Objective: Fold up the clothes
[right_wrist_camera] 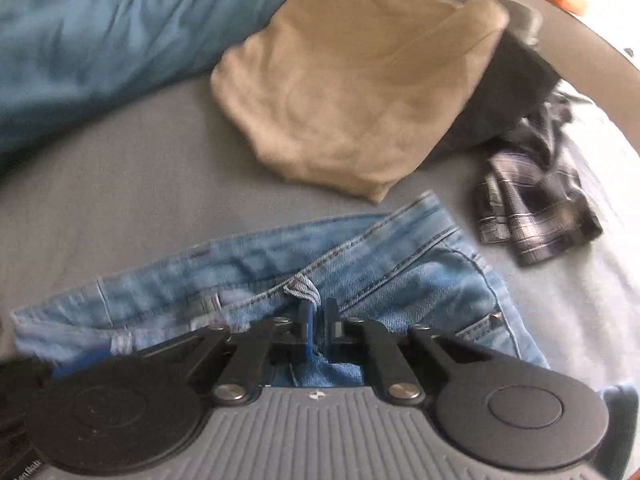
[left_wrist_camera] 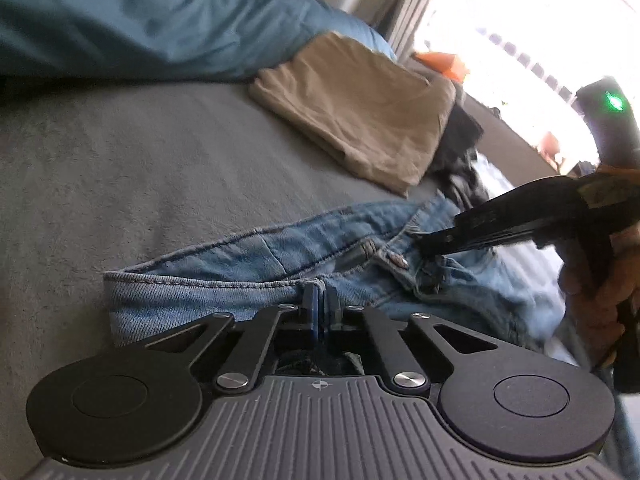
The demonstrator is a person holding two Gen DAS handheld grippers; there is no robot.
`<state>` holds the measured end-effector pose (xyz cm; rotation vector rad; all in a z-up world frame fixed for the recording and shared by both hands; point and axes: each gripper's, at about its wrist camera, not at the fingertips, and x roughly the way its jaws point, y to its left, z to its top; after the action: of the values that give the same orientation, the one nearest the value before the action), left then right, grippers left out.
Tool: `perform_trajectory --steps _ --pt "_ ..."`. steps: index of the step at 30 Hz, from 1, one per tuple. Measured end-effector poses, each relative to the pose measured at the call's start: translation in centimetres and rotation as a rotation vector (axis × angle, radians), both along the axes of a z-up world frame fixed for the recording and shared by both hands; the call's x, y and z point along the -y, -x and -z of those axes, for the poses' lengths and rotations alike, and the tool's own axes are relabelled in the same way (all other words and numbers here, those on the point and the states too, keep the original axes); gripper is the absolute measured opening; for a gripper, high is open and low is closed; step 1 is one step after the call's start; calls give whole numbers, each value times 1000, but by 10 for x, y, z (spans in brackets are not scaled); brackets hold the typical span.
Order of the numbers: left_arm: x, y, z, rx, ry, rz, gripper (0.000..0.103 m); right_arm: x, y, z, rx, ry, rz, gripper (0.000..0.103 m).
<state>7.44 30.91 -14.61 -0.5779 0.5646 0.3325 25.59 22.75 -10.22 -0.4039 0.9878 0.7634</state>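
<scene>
Bed (left_wrist_camera: 120, 168): grey sheet, mostly bare on the near side, clothes gathered toward the far edge.

Jeans (left_wrist_camera: 248, 264): light blue denim, lying on the sheet with the waistband uppermost and stretched sideways. Button visible near the fly. One belt loop (right_wrist_camera: 302, 291) stands up from the band in the right wrist view.

Left gripper (left_wrist_camera: 319, 300): jaws closed, pads pinched on the waistband edge of the jeans, toward the band's left end.

Right gripper (right_wrist_camera: 318, 312): jaws closed on the waistband just below the belt loop, denim bunched between the pads. In the left wrist view the same tool comes in from the right, black fingers (left_wrist_camera: 460, 236) touching the band beside the button. A hand (left_wrist_camera: 600, 288) grips its handle.

Tan garment (right_wrist_camera: 344, 80): folded into a rough rectangle, lying on the sheet beyond the jeans, near but apart from them.

Plaid garment (right_wrist_camera: 528, 208): dark with white checks, crumpled, to the right of the tan one and just beside the jeans' far end.

Dark garment (right_wrist_camera: 508, 96): partly under the tan one's right edge; kind unclear.

Blue duvet (right_wrist_camera: 100, 32): heaped along the far left of the bed, behind the tan garment.

Window (left_wrist_camera: 520, 32): bright, washed out, past the bed.
</scene>
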Motion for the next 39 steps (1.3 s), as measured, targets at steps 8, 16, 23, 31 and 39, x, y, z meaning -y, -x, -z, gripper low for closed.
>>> perform_trajectory --steps 8,16,23,31,39 --pt "-3 4 -14 92 -35 -31 0 9 -4 -31 39 -113 64 1" --pt "-10 -8 -1 96 -65 -48 0 -12 -25 -16 26 -146 108 1" --pt "-15 -4 -1 113 -60 -65 0 -19 -31 0 -3 -165 135 1" --pt "-17 -8 7 44 -97 -44 1 -27 -31 21 -31 -150 127 1" --pt "-27 -6 5 32 -24 -9 5 0 -34 6 -98 -208 177 20"
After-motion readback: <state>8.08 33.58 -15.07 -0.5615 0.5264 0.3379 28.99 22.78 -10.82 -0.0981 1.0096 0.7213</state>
